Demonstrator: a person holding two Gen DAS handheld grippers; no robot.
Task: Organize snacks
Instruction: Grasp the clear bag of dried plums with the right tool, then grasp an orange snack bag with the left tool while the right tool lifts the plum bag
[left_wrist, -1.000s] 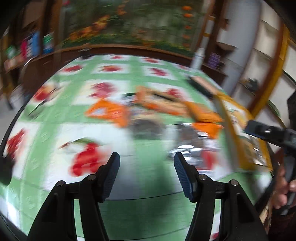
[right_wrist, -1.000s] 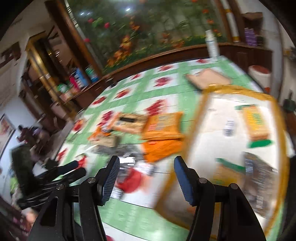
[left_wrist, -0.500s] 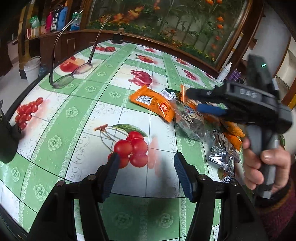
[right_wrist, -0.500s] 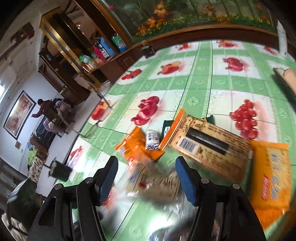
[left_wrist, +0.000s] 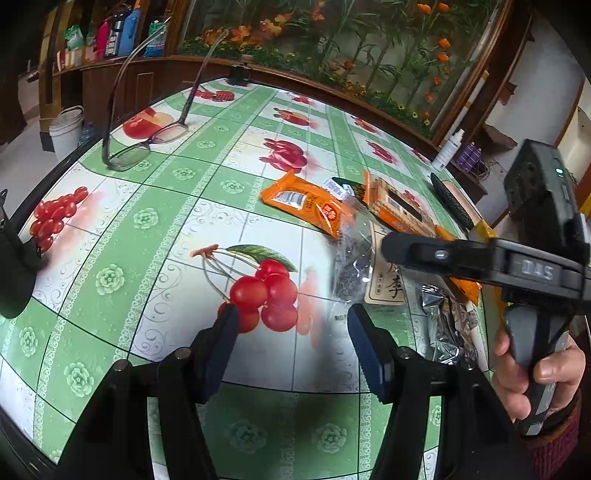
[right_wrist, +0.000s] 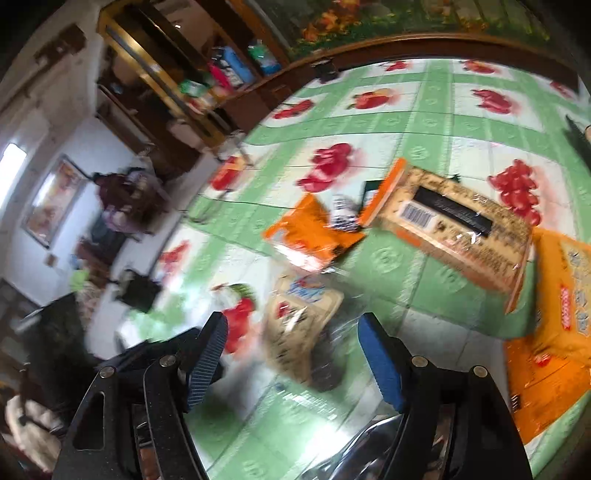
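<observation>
My right gripper hangs over the near end of the snack pile on the fruit-print tablecloth, its jaws having just been spreading wider and now open with nothing pinched; a clear packet with a tan label lies on the cloth below the gap, untouched as far as I can tell. My left gripper waits half open and empty over the printed cherries, well to the left of the pile. The snacks sit heaped and overlapping: an orange packet at the far left, a long biscuit pack behind, a yellow-orange bag to the right, a silver foil pouch nearest me. The risk, I judge, is a slippery grab: the clear film looks slack and crinkled, so closing on a loose fold could let the contents sag or slide out. Because the packets overlap, my lower finger could also snag the orange one and drag it. Spectacles stand at the far left edge, well apart.
</observation>
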